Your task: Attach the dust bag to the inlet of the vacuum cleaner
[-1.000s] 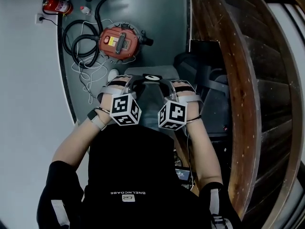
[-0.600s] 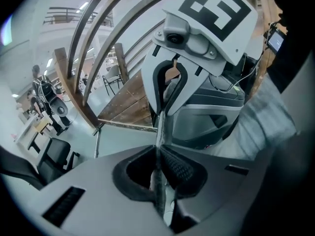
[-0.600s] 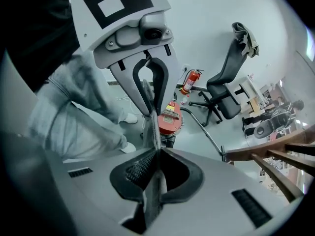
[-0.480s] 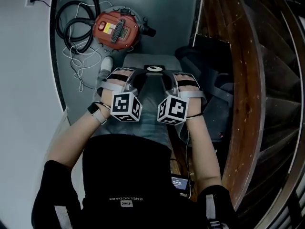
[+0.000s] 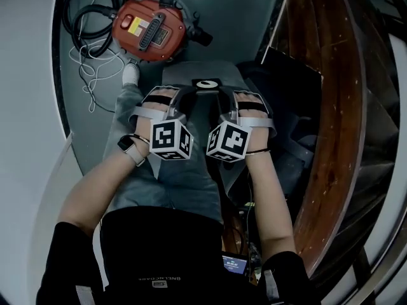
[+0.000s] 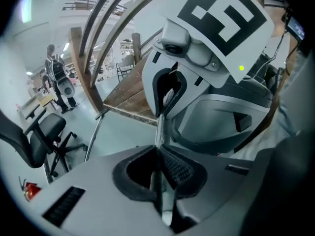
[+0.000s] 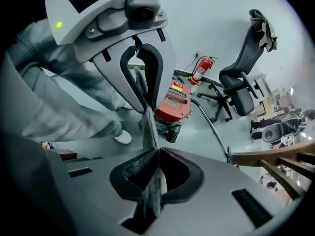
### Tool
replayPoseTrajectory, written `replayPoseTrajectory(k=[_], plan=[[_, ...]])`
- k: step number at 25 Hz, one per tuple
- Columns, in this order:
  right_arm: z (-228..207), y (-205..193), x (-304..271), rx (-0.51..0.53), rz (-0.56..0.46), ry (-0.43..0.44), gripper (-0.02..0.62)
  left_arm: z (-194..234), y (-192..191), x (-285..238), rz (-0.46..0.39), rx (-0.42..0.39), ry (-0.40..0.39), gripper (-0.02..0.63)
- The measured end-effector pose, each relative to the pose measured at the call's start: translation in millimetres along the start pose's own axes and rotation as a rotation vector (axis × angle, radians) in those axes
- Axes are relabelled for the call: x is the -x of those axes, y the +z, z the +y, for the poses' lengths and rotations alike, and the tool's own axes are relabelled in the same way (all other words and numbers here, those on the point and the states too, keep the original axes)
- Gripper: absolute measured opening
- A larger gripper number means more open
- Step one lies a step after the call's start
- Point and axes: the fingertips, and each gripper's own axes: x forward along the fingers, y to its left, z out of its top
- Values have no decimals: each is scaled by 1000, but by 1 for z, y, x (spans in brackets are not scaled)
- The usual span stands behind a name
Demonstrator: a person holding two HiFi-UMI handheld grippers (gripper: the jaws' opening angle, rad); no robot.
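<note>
In the head view the dust bag (image 5: pixel 205 103) hangs just short of the red vacuum cleaner (image 5: pixel 149 29), in the left gripper view the left gripper (image 6: pixel 158 181) pinches its thin edge, and in the right gripper view the right gripper (image 7: pixel 150 181) clamps it too, a light, floppy thing probably best held near its collar.

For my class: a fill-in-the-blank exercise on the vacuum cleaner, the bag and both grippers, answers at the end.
1. The round vacuum cleaner with the black handle has a ___ top.
2. The left gripper and the right gripper are both ___ on the thin grey fabric dust bag.
3. The person's shoe near the vacuum cleaner is ___.
Answers: red; shut; white.
The left gripper's jaws have just closed on it.
</note>
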Motion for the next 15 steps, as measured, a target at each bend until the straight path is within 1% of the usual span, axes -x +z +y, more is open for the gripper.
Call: replayPoseTrajectory(k=[4, 9, 12, 15], plan=[[-5, -13, -51, 13, 20, -2, 46, 7, -20, -48, -6, 61, 32, 37], [-3, -27, -107, 69, 44, 16, 46, 6, -46, -102, -13, 157, 62, 37], [-4, -33, -139, 82, 61, 11, 46, 11, -60, -132, -16, 199, 88, 37], [-6, -40, -167, 103, 79, 13, 46, 13, -73, -160, -14, 236, 98, 37]])
